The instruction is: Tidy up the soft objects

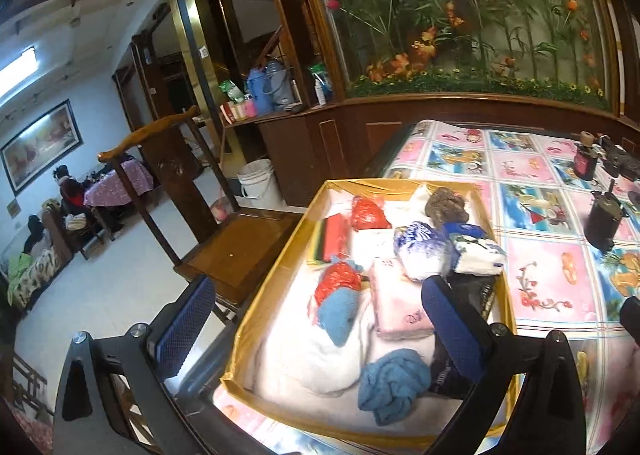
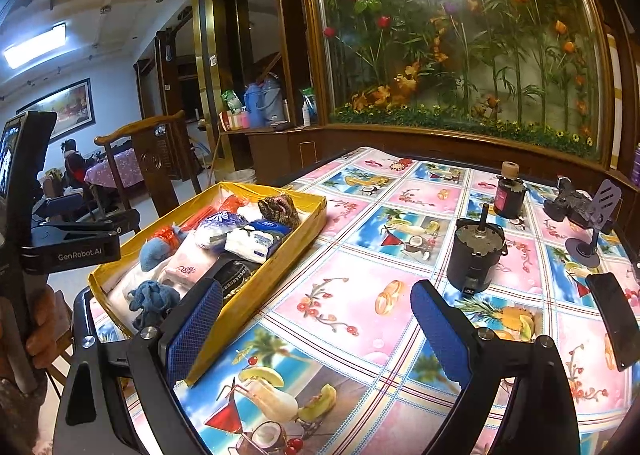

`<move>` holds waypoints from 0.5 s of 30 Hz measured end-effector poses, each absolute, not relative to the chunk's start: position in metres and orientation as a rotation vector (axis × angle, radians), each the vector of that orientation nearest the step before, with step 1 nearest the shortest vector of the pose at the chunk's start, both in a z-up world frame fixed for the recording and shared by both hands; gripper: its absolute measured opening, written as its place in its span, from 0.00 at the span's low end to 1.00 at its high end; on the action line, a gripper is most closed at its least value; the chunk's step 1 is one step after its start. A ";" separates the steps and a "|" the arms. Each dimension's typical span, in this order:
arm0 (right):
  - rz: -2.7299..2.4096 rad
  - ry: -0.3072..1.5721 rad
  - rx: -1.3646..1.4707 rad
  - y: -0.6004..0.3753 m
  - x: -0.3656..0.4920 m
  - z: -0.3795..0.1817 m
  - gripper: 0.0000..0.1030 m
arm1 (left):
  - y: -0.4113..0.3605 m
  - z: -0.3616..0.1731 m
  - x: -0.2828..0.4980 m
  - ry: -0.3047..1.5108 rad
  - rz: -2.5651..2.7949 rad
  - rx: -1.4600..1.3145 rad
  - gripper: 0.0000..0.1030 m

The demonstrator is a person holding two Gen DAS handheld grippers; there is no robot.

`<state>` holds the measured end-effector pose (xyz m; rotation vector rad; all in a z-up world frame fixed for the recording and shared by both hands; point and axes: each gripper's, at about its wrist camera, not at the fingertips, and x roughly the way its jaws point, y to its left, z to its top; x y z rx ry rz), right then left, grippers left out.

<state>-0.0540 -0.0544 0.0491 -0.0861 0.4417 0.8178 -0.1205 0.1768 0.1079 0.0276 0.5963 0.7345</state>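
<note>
A yellow box sits at the table's left edge, full of soft things: a crumpled blue cloth, a folded pink towel, red mesh bundles, a blue-and-white bundle, a brown knit piece and white cloth underneath. My left gripper hovers open above the box's near end, nothing between its fingers. My right gripper stands open over the patterned tablecloth to the right of the box, empty. A hand holds the left gripper's handle at the left of the right wrist view.
On the tablecloth to the right stand a dark motor with a shaft, a small bottle, a phone stand and a black phone. A wooden chair stands left of the table. A planter wall rises behind.
</note>
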 end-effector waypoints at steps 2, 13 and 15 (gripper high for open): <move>0.813 0.450 -0.087 -0.053 -0.052 0.049 0.97 | 0.180 0.107 -0.121 0.606 0.716 -0.001 1.00; 0.798 0.464 -0.057 -0.058 -0.047 0.049 0.97 | 0.183 0.103 -0.124 0.587 0.784 0.027 1.00; 0.793 0.463 -0.061 -0.057 -0.047 0.049 0.97 | 0.184 0.103 -0.125 0.586 0.784 0.029 1.00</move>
